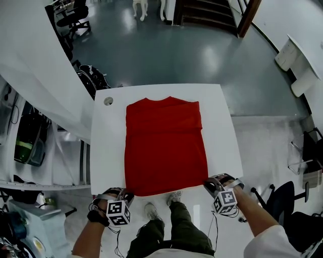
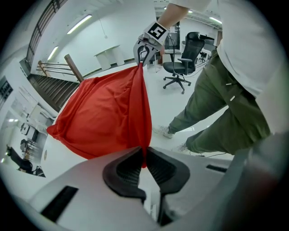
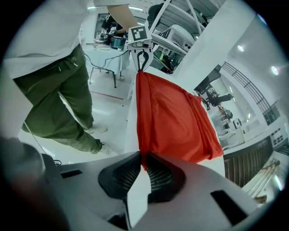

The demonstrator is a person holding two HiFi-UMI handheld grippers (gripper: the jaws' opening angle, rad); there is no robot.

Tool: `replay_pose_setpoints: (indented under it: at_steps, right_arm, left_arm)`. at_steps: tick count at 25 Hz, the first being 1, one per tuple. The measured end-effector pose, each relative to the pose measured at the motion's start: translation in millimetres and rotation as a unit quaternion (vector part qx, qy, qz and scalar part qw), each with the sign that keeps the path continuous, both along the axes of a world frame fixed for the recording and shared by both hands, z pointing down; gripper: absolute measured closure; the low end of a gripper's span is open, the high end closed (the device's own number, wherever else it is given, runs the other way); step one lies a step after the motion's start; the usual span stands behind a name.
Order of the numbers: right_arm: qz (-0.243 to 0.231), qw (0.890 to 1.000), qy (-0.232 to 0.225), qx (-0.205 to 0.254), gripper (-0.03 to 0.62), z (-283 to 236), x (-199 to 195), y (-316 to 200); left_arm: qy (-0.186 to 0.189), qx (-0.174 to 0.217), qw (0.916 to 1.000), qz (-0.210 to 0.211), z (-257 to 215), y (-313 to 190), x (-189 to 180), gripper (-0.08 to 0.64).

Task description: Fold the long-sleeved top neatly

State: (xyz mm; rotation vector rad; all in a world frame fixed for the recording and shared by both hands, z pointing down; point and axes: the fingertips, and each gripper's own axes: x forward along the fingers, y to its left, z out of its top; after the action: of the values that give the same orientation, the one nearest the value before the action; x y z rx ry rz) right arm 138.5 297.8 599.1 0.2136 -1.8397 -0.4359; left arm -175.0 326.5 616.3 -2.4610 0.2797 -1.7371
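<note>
A red long-sleeved top [image 1: 165, 145] lies flat on a white table [image 1: 219, 131], sleeves folded in, neckline at the far end. My left gripper [image 1: 124, 194] is shut on the hem's near left corner, and my right gripper [image 1: 209, 184] is shut on the near right corner. In the left gripper view the red top [image 2: 108, 117] runs from between my left gripper's [image 2: 144, 163] pads across to the right gripper [image 2: 143, 53]. In the right gripper view the top [image 3: 174, 119] stretches from my right gripper [image 3: 143, 166] to the left gripper [image 3: 142, 57].
A small round grey disc [image 1: 108, 101] sits at the table's far left corner. The person's legs and shoes [image 1: 174, 197] stand at the near edge. An office chair [image 2: 183, 61] and a staircase [image 1: 212, 15] are off the table, with shelves [image 1: 30, 141] to the left.
</note>
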Motion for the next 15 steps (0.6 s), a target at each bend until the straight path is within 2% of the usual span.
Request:
replay_pose_setpoints:
  at_steps: [5, 8, 15]
  right_arm:
    - [0.012, 1.0, -0.008, -0.013, 0.543, -5, 9, 14]
    - [0.03, 0.999, -0.029, -0.022, 0.543, -14, 12, 12]
    - [0.083, 0.991, -0.09, -0.046, 0.543, -44, 14, -29]
  left_arm:
    - [0.009, -0.027, 0.9996, -0.005, -4, 20, 5, 0.523]
    - [0.024, -0.041, 0.9986, -0.021, -13, 22, 7, 0.523]
    - [0.064, -0.062, 0.9931, -0.076, -53, -24, 9, 0.523]
